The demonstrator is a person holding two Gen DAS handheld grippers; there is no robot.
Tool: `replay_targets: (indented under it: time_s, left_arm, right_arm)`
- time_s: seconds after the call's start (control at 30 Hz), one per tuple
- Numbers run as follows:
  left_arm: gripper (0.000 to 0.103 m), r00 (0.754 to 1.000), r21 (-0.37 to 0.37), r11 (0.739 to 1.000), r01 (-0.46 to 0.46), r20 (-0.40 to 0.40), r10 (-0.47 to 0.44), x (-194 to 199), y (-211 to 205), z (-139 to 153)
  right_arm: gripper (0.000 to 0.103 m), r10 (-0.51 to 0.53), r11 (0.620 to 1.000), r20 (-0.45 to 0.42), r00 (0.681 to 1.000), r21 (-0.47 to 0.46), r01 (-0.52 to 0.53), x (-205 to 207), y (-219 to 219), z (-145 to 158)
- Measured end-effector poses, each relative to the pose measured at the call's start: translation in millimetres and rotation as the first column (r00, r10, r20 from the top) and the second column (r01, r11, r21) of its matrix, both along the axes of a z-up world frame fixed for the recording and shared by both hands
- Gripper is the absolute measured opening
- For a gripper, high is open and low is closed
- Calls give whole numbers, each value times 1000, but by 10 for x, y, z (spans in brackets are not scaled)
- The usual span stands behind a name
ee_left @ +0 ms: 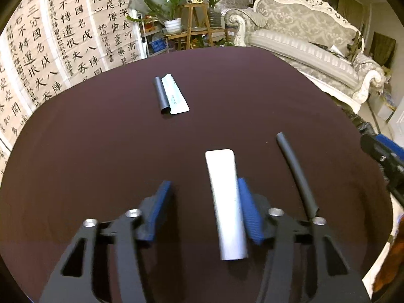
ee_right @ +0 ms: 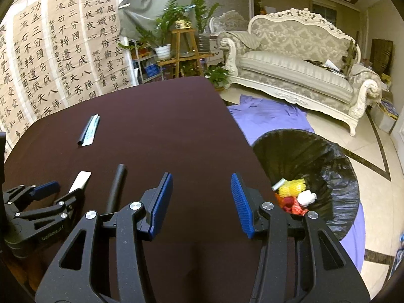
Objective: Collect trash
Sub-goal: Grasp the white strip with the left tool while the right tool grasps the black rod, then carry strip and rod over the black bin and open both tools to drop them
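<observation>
**Left gripper lined up on a white strip, bin waiting at the right**

A dark cloth-covered table (ee_left: 101, 151) is seen from two gripper cameras. Furthest left and far across the table, a short black tube (ee_left: 160, 94) lies touching a white printed wrapper (ee_left: 175, 96), side by side; this pair is well apart from both grippers and appears untouched.

Nearer the viewer, the left gripper (ee_left: 203, 212) is held low over the table with its blue-padded fingers (ee_left: 248, 214) spread wide. A flat white strip (ee_left: 226, 202) lies lengthwise between them, close against the right pad; whether pad and strip actually touch cannot be told. Nothing is clamped. The placement suggests the strip is being straddled so that it can be pinched along its long edges.

Just to the right of that gripper, a long black tube (ee_left: 295, 171) lies on the cloth, curving slightly, beside the strip but apart from it.

Further right, the right gripper (ee_right: 202, 202) is held above the table's near right edge, its fingers also wide apart and holding nothing.

At the far right, on the floor beside the table, a trash bin lined with a black bag (ee_right: 335, 176) stands on a purple cloth (ee_right: 267, 116). Yellow, red and white scraps (ee_right: 295, 194) already lie inside it. It is probably placed there so that items can be carried straight off the table edge and dropped in.
</observation>
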State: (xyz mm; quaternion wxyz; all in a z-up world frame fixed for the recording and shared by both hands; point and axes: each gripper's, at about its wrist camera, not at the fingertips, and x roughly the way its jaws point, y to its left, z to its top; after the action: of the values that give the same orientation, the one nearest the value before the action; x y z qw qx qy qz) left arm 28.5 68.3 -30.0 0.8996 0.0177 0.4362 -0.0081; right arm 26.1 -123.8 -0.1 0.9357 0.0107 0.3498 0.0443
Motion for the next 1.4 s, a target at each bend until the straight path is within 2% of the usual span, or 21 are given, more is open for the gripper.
replay_targets:
  time_s: [0.03, 0.13, 0.37, 0.67, 0.77, 0.83, 1.0, 1.2, 1.4]
  left_arm:
    - [35, 1000, 5, 1000, -1, 6, 1, -1, 8, 3]
    - [19, 1000, 24, 1000, -5, 23, 5, -23, 27, -5]
    - [18, 998, 2, 999, -52, 31, 52, -47, 176, 12]
    - [17, 993, 27, 994, -107, 53, 106, -38, 369, 45]
    - [17, 993, 16, 993, -113, 47, 112, -48, 405, 26]
    - [17, 992, 7, 993, -115, 44, 115, -49, 418, 22]
    - [17, 992, -1, 993, -115, 53, 115, -65, 413, 40]
    - [17, 992, -11, 994, -105, 67, 105, -76, 362, 72]
    - [17, 994, -25, 998, -57, 90, 59, -78, 195, 136]
  right_arm:
    - [47, 10, 1000, -1, 1000, -3, -10, 2, 38, 0]
    - [47, 36, 999, -5, 999, -8, -36, 19, 146, -7]
    - [47, 106, 994, -41, 994, -13, -106, 65, 406, -73]
    - [46, 187, 980, -126, 974, -45, -194, 143, 787, -226]
    - [43, 197, 975, -145, 969, -74, -210, 146, 838, -263]
    - [36, 208, 972, -149, 967, -81, -221, 138, 864, -260]
    - [13, 229, 964, -145, 962, -102, -245, 103, 910, -261]
    - [13, 219, 969, -133, 967, -86, -232, 61, 835, -241]
    - [13, 163, 983, -85, 983, -76, -170, 27, 583, -121]
